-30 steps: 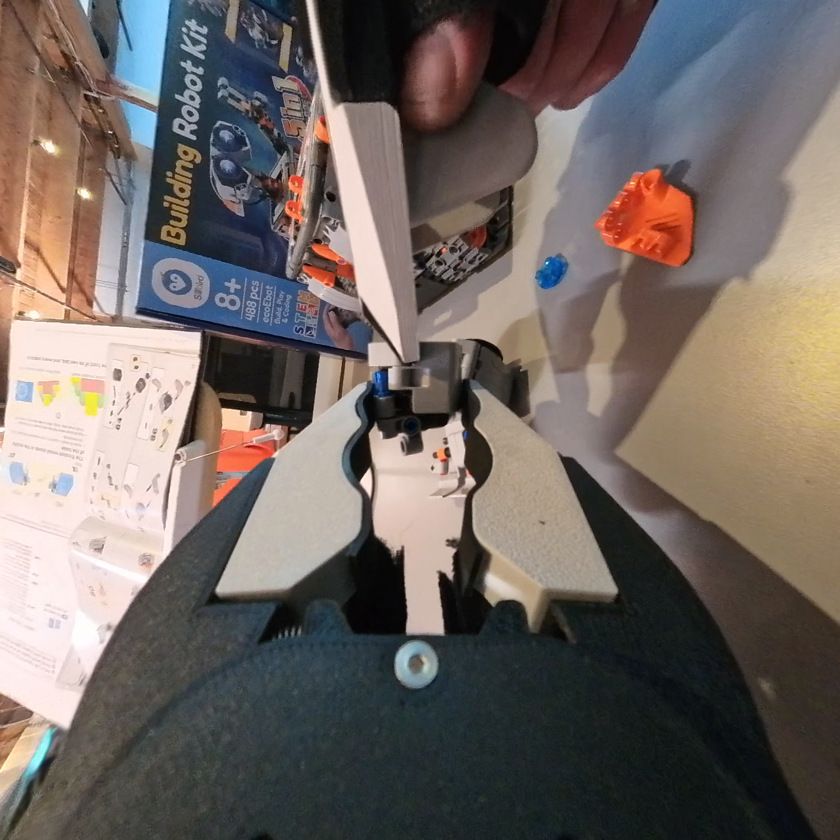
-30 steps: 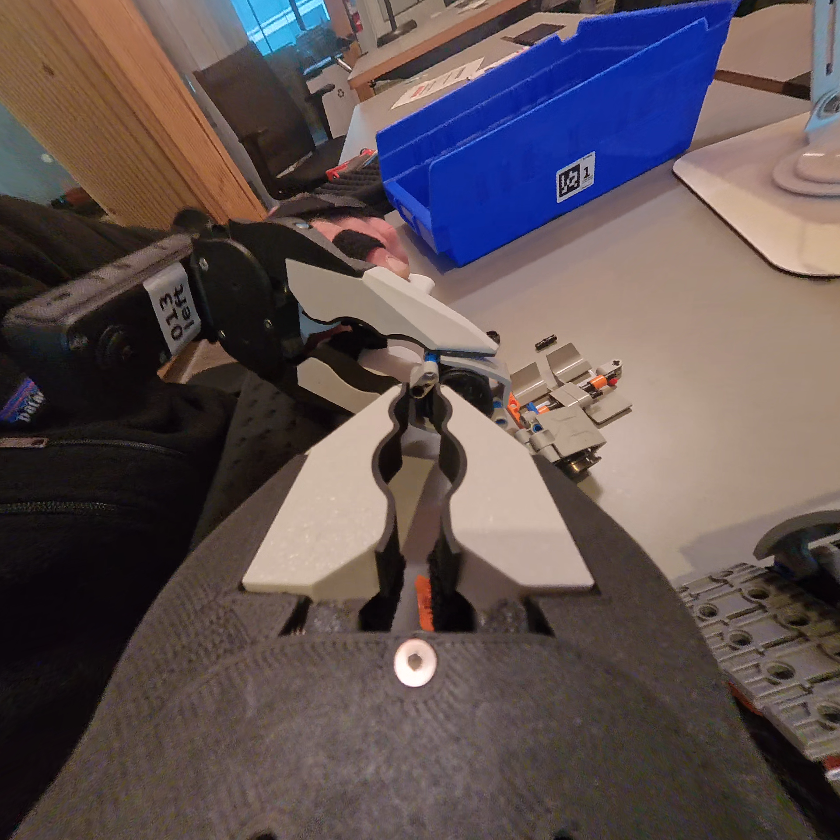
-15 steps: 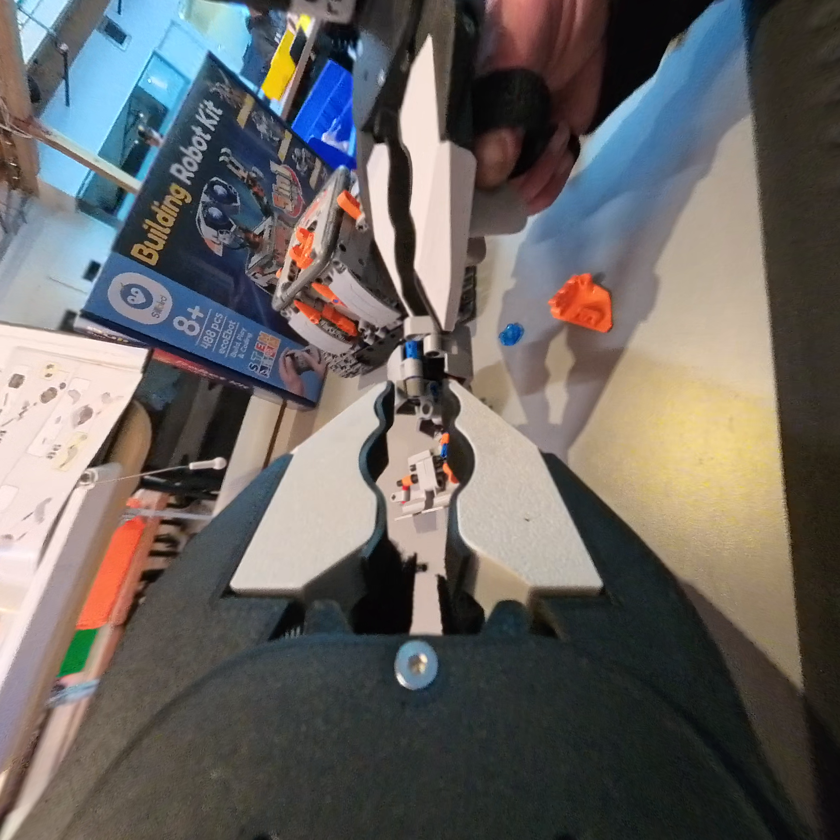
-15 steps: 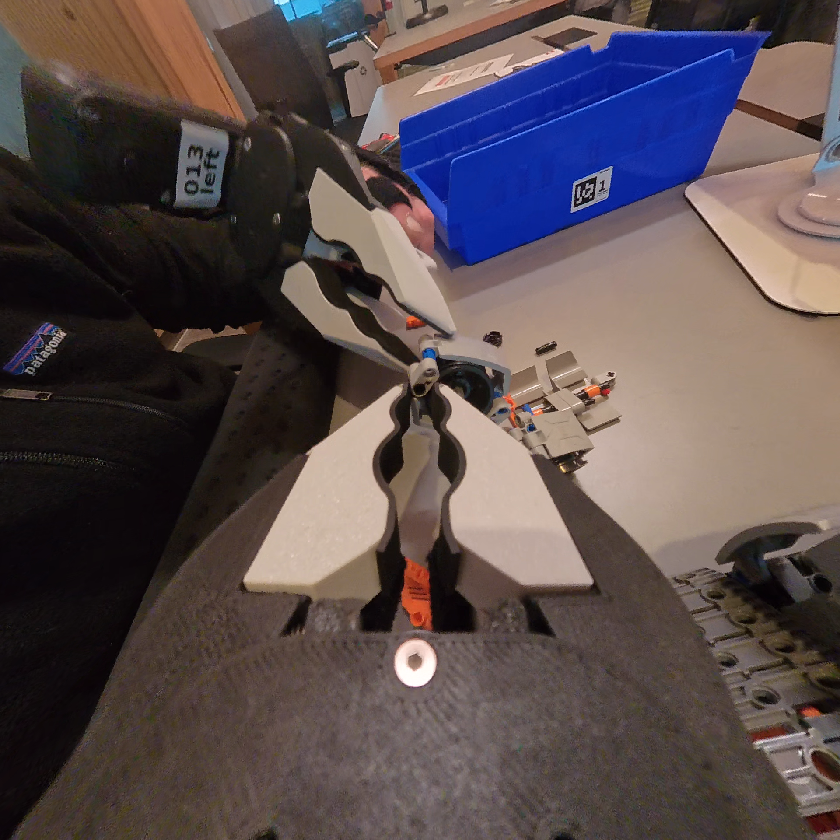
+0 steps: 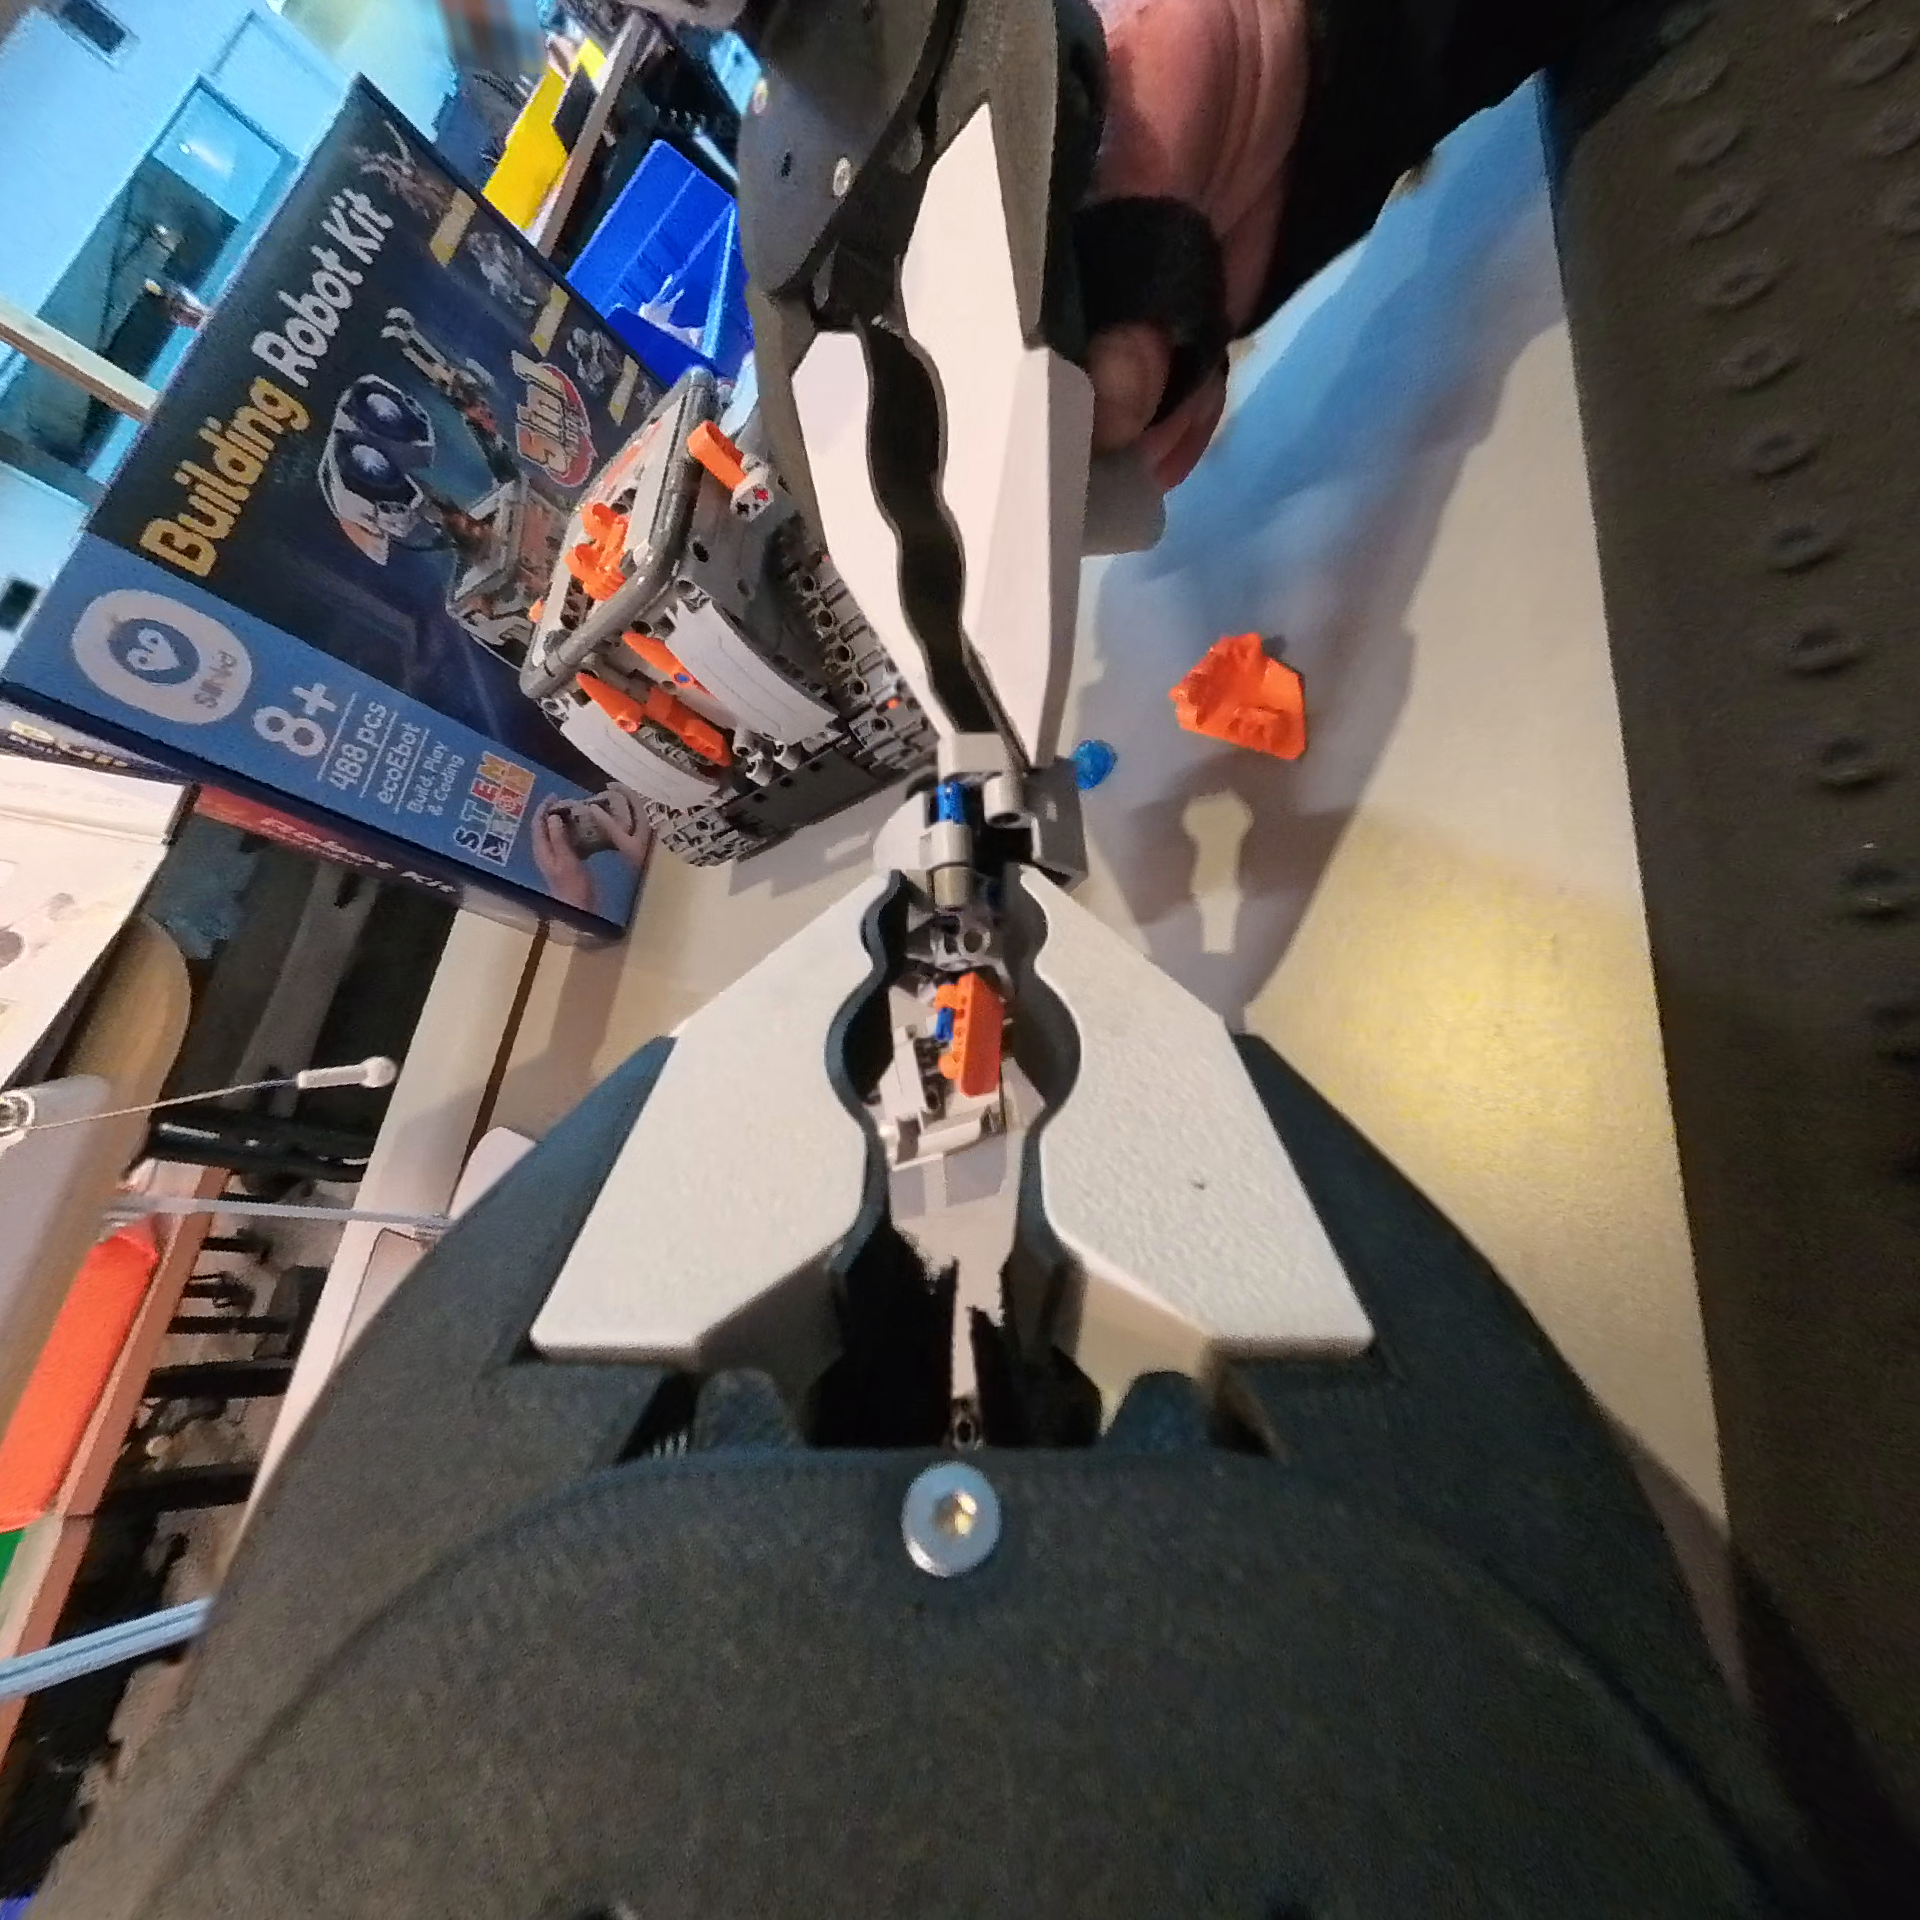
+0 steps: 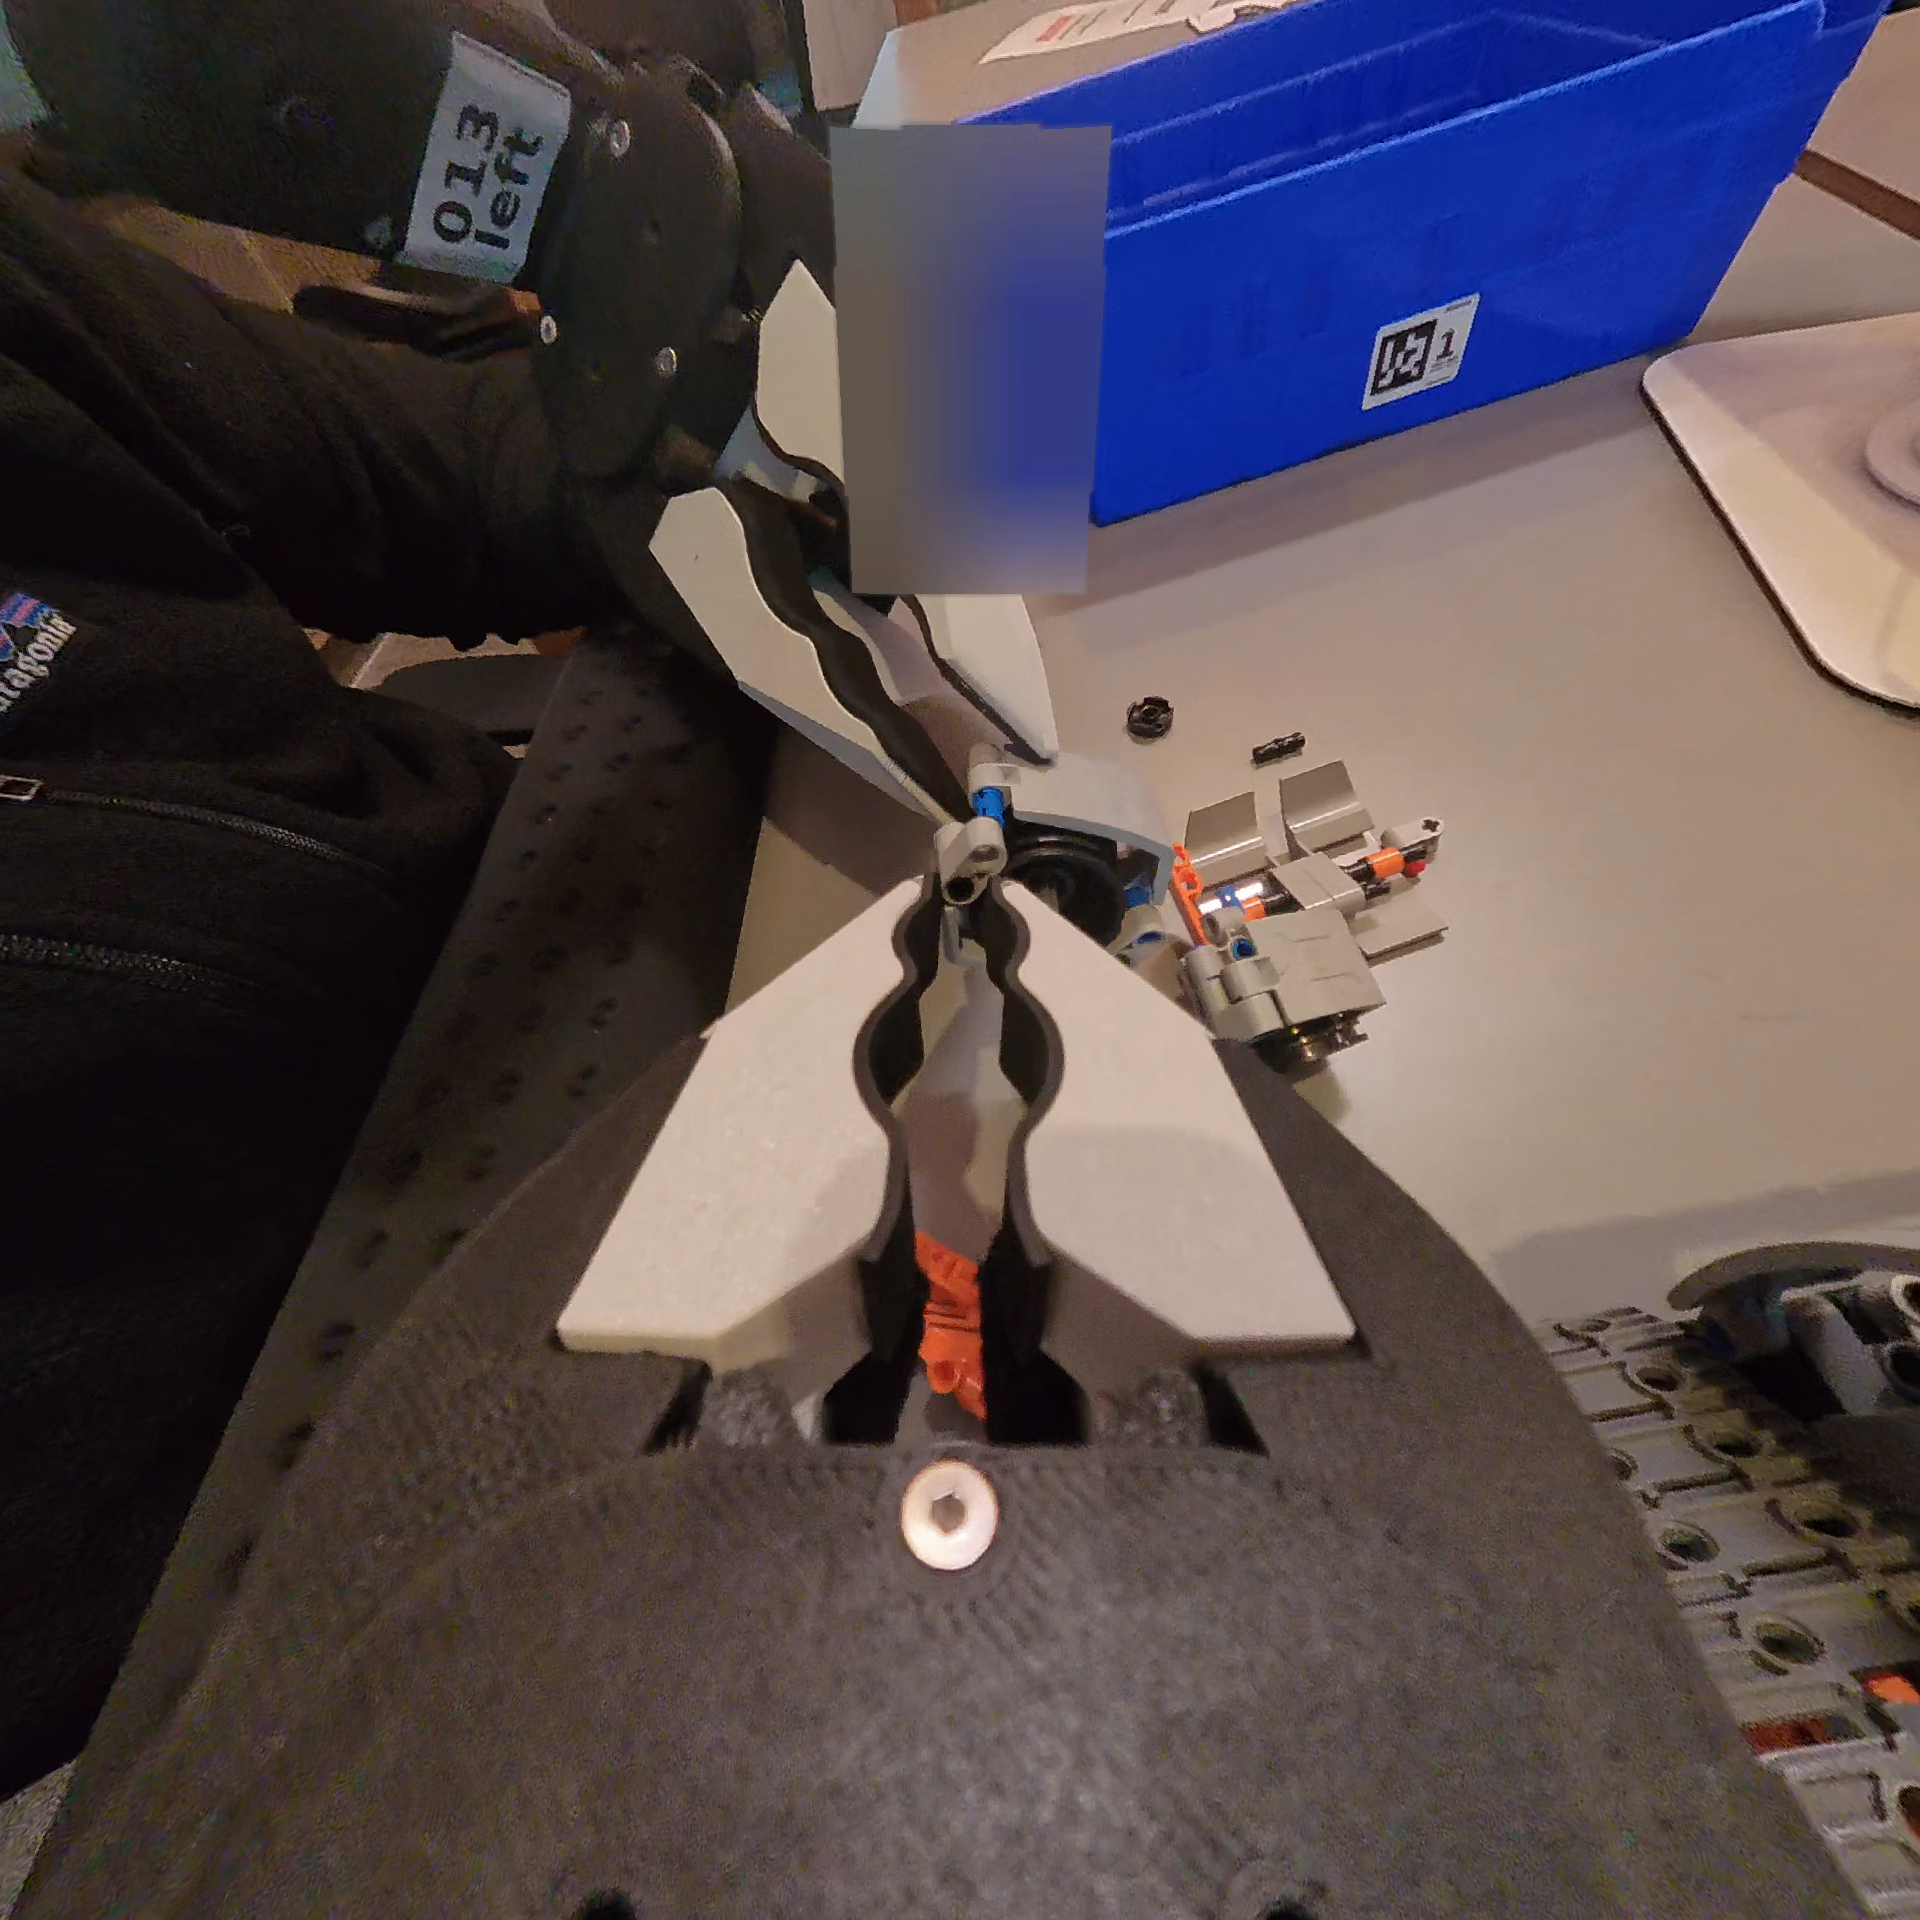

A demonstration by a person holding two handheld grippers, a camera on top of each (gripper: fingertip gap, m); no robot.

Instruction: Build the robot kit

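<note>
a small grey brick assembly (image 5: pixel 961 831) with a blue pin is pinched between both tools above the table (image 5: pixel 1455 987): the left gripper (image 5: pixel 961 894) clamps its near end, the right gripper (image 5: pixel 997 764) its far end. an orange piece (image 5: pixel 1242 698) lies right; a kit box (image 5: pixel 312 499) stands left.

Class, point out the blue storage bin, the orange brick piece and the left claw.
blue storage bin (image 6: pixel 1455 260): right wrist view, front wall.
orange brick piece (image 5: pixel 1242 698): left wrist view, its middle.
left claw (image 5: pixel 961 894): left wrist view, between fingertips.
</note>
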